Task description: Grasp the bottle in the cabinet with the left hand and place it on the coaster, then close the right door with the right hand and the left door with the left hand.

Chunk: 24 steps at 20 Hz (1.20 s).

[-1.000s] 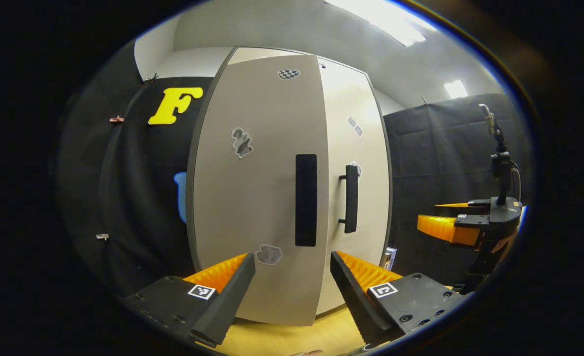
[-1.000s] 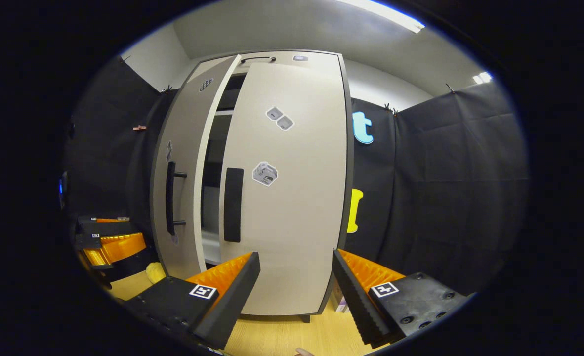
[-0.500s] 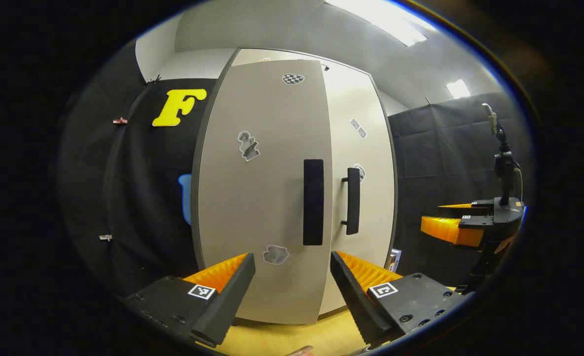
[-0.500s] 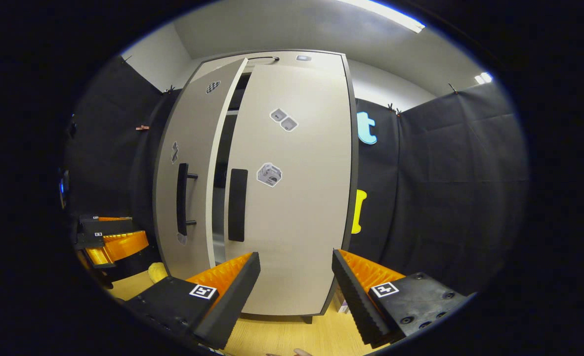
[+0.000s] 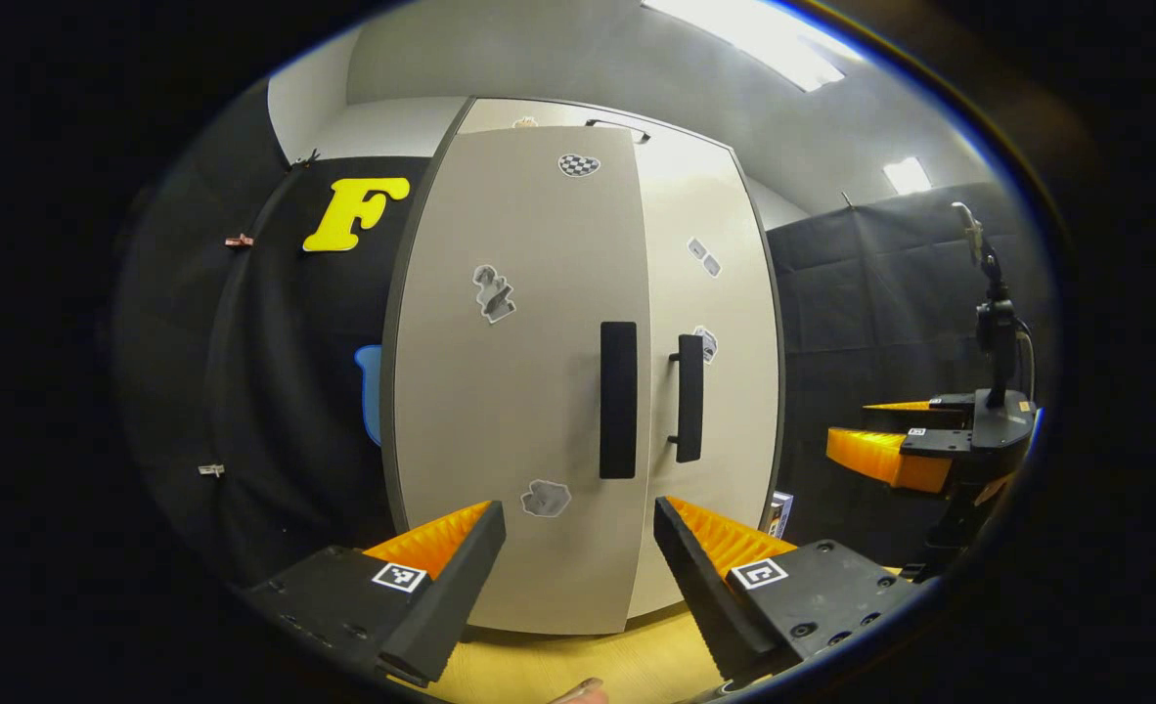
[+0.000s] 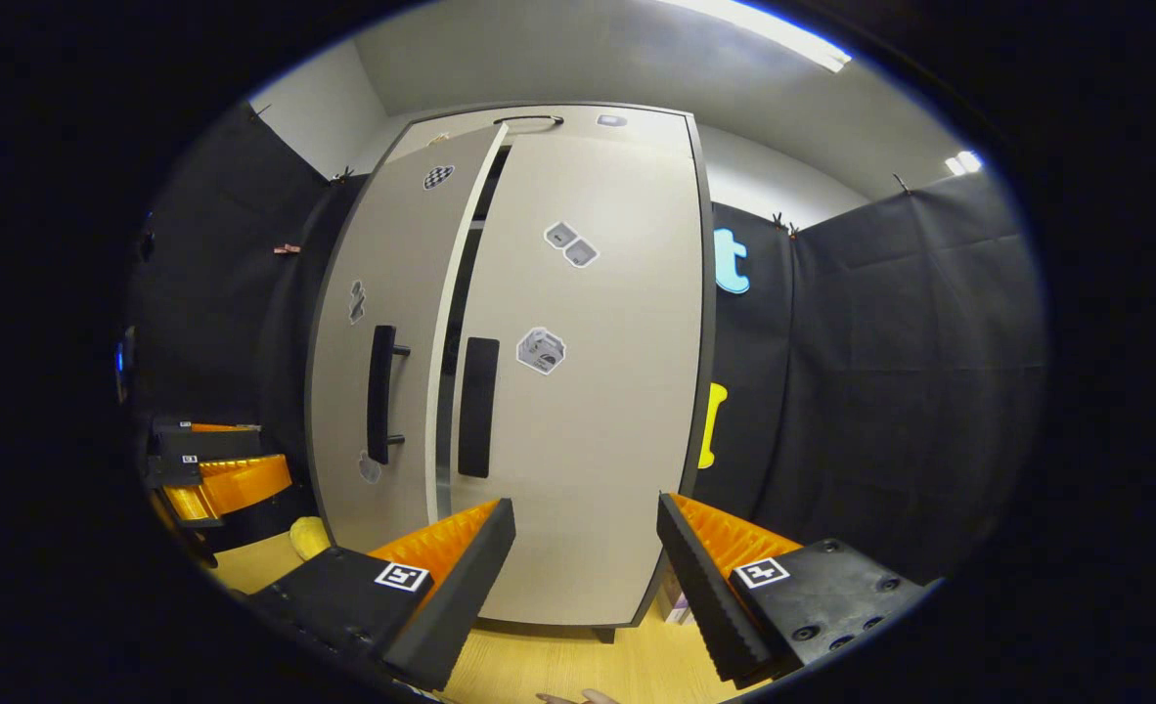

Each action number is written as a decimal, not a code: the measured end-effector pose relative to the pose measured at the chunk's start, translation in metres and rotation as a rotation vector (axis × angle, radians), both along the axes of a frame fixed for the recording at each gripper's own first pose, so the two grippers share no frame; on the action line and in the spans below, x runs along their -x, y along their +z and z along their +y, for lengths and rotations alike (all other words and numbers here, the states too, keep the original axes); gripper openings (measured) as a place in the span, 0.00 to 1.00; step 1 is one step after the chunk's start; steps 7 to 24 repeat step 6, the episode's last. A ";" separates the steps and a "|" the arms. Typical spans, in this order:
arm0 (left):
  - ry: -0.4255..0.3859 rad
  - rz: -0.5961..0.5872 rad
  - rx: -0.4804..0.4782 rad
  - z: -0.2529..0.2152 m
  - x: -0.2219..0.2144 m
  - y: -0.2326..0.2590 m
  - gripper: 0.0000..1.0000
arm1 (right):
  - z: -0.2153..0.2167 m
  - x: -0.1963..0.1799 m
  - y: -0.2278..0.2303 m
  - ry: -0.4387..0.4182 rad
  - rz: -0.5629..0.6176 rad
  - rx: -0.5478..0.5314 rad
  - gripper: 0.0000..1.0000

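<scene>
The tall grey cabinet has its left door (image 5: 500,391) almost shut, its black handle (image 5: 618,399) facing me. The right door (image 5: 725,411) lies flush, with its handle (image 5: 689,397) side-on. My left gripper (image 5: 578,523) stands open, low in front of the left door, with nothing between its fingers. In the right gripper view the left door (image 6: 343,440) is ajar by a thin dark gap (image 6: 453,313) beside the shut right door (image 6: 588,440). My right gripper (image 6: 586,513) is open and holds nothing, facing the right door's lower part. The bottle and coaster are not identifiable.
The wooden tabletop (image 5: 558,670) runs under the cabinet. A small box (image 5: 774,510) leans at the cabinet's right foot. A yellow object (image 6: 309,536) lies on the table near the left gripper (image 6: 226,479). The right gripper (image 5: 891,455) hangs at the right. Black cloth walls surround.
The left door has swung further toward the cabinet, and the dark gap between the doors has shrunk to a sliver. Both grippers stay open and nearly still.
</scene>
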State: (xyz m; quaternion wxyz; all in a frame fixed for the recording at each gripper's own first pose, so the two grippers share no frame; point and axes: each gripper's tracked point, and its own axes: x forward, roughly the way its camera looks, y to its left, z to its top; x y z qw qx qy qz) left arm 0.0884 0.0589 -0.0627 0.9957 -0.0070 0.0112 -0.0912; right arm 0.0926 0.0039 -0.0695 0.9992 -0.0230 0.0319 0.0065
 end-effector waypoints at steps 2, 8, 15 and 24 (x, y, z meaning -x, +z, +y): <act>0.007 0.001 -0.009 0.003 0.002 -0.001 0.97 | 0.003 0.002 0.001 0.003 -0.003 0.003 0.97; 0.005 0.006 -0.013 0.004 0.003 -0.002 0.97 | 0.005 0.005 0.002 0.001 -0.003 0.004 0.97; 0.005 0.006 -0.013 0.004 0.003 -0.002 0.97 | 0.005 0.005 0.002 0.001 -0.003 0.004 0.97; 0.005 0.006 -0.013 0.004 0.003 -0.002 0.97 | 0.005 0.005 0.002 0.001 -0.003 0.004 0.97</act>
